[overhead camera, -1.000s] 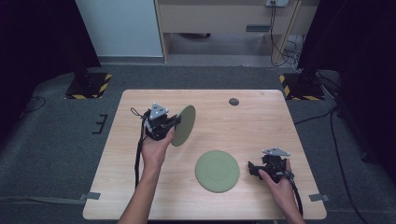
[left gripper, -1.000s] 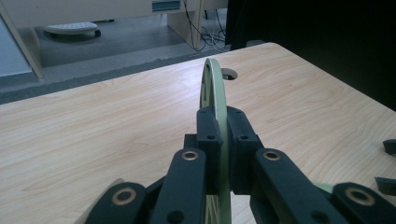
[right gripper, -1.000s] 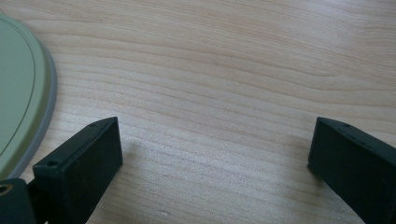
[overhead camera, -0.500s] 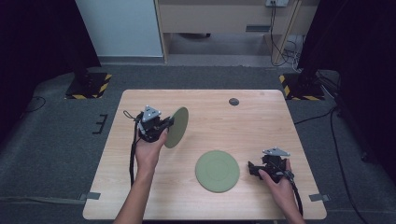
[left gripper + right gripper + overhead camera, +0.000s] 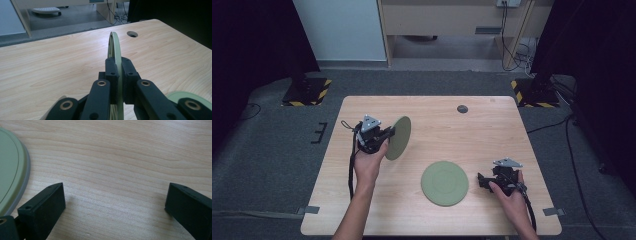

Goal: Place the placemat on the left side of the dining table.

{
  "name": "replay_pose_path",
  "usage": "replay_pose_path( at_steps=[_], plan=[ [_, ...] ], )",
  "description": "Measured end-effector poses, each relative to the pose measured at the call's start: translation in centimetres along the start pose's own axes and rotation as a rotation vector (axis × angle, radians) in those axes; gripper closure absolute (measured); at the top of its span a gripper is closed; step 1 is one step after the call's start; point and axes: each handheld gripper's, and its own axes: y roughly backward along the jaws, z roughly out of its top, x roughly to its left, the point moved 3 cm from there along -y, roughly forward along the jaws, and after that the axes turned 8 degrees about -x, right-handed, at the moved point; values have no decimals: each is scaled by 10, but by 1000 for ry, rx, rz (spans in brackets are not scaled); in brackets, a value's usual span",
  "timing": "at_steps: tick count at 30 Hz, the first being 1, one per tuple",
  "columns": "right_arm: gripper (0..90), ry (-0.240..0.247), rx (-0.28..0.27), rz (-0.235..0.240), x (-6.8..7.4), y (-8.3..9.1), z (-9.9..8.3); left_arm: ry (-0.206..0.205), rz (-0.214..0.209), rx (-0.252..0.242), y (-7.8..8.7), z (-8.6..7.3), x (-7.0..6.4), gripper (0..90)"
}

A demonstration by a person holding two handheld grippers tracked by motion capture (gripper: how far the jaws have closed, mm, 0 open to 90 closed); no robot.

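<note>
You held the round, flat, pale green plate (image 5: 398, 137) on edge above the left half of the light wooden table (image 5: 437, 125), its rim clamped between the two black jaws of your left gripper (image 5: 388, 134); in the left gripper view the plate (image 5: 114, 47) stood upright and edge-on, running straight up out of the closed jaws, with both fingers (image 5: 111, 75) pressed flat against its faces. A second pale green round plate (image 5: 444, 182) lay flat on the table nearer you, well apart from the lifted one. Your right gripper (image 5: 483, 181) rested low just beside that flat plate's right rim, its jaws spread wide and gripping nothing; in the right gripper view the plate's edge (image 5: 12, 170) sat just left of the left finger (image 5: 43, 205), not touching it. A small round cable hole (image 5: 462, 108) marked the far side of the table. Grey carpet (image 5: 277, 150) surrounded the table, with a wooden desk (image 5: 452, 20) and dark curtains (image 5: 257, 40) beyond.
</note>
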Motion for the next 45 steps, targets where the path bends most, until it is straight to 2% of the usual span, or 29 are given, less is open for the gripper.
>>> replay_pose_path(
  at_steps=[36,45],
  plan=[
    [31,0,0,0,0,0,0,44,53,7,14,-20,27,856],
    [31,0,0,0,0,0,0,59,73,-4,17,-23,34,856]
  ],
)
